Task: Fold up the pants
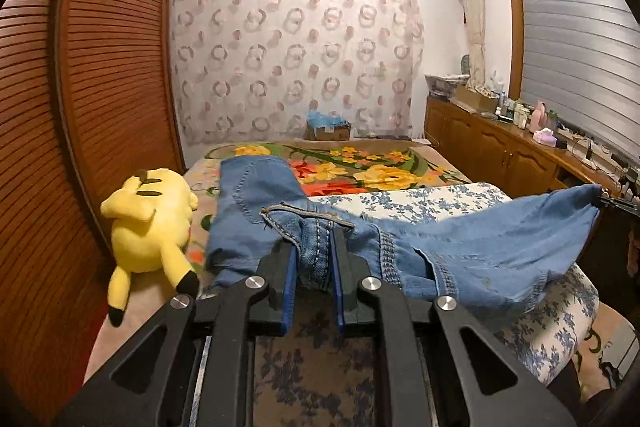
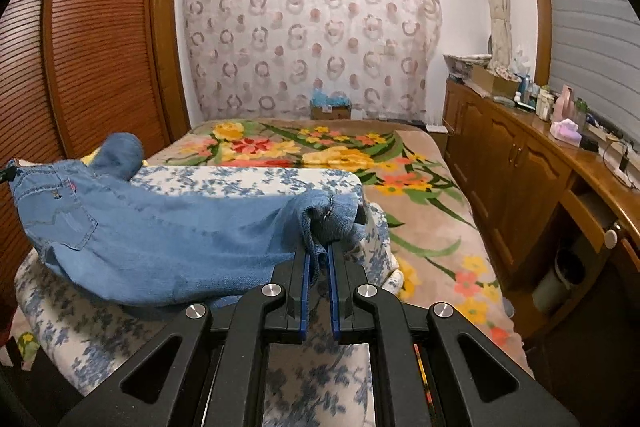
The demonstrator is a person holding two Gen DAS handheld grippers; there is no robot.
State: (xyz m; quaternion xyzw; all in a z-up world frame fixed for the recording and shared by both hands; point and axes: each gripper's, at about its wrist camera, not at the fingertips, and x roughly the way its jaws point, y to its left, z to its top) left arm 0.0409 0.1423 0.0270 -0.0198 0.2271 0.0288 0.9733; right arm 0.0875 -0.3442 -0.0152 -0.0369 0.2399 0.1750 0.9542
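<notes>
The left gripper (image 1: 315,255) is pinching the waistband end of the jeans (image 1: 480,247), its blue pads pressed in on a bunched seam of denim. The right gripper (image 2: 319,247) is clamping the other end, a rolled leg hem caught tight between its fingers. Between the two, the jeans (image 2: 160,227) are hanging stretched in a shallow sag, their belly brushing the blue-and-white flowered cushion (image 2: 248,181) at the near end of the bed (image 2: 420,195). One loose leg is trailing away from the left gripper toward the bed's left edge, lying over the bright floral blanket (image 1: 360,167). A back pocket is facing the right wrist view, out near the far end of the span. Just beside that trailing leg, at the bed's left edge, a yellow plush toy (image 1: 152,219) is lying face down. A wooden cabinet (image 2: 520,167) is running along the bed's right side, bottles and boxes crowding its top.
</notes>
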